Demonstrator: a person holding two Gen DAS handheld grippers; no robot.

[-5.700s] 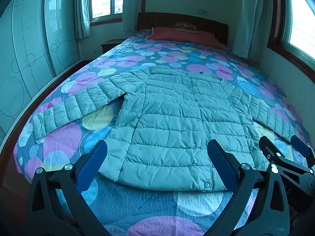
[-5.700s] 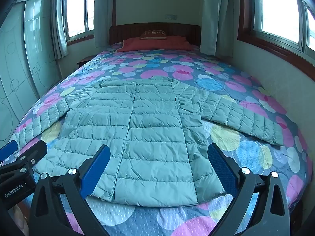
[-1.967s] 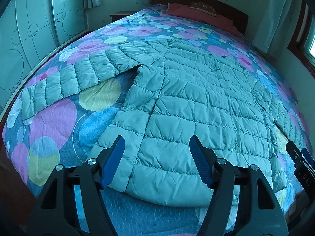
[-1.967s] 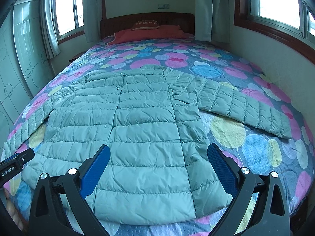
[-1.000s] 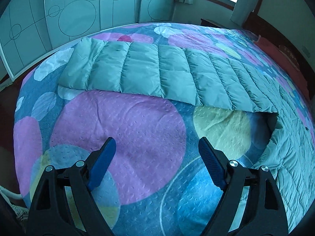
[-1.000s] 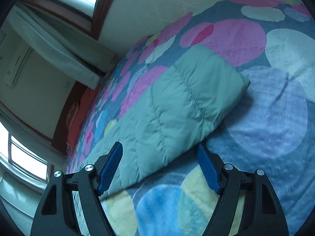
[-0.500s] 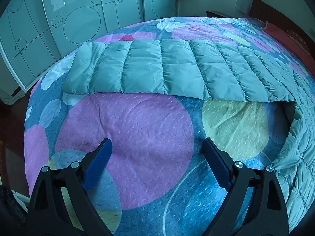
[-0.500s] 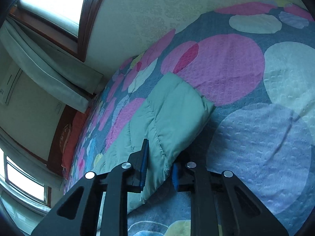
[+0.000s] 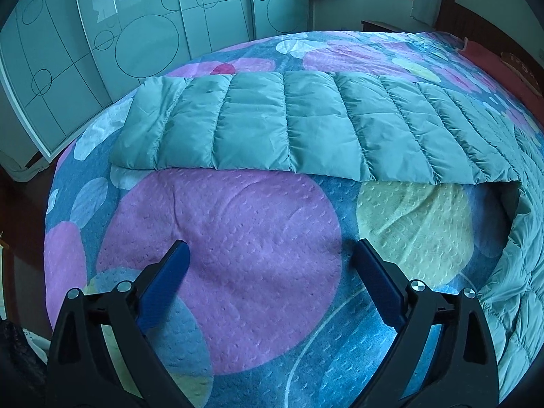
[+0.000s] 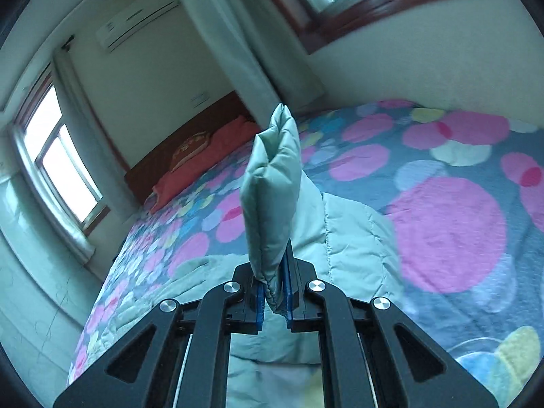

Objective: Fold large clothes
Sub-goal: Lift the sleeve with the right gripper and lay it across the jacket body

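Right gripper (image 10: 273, 301) is clamping cuff of pale-green quilted puffer jacket's sleeve (image 10: 272, 197), holding it up off circle-print bedspread (image 10: 448, 231). Left gripper (image 9: 268, 284) is opening wide over bedspread w/ nothing between jaws; other sleeve (image 9: 289, 125) is lying flat beyond it.

No readable text, label, brand, number or sign in either view.

Left wrist view: the pillow (image 9: 520, 64) at the head of the bed carries a pale pattern that may be lettering; too small and too blurred to read. The wardrobe doors (image 9: 146, 40) bear only drawn circles and lines, no characters.

Right wrist view: the air conditioner (image 10: 136, 22) high on the wall has a small dark mark at its left end; cannot tell whether it is a logo. The same pillow (image 10: 190, 148) shows a pale pattern, illegible through motion blur. A wall plate (image 10: 200, 99) above the headboard is blank as far as can be seen.
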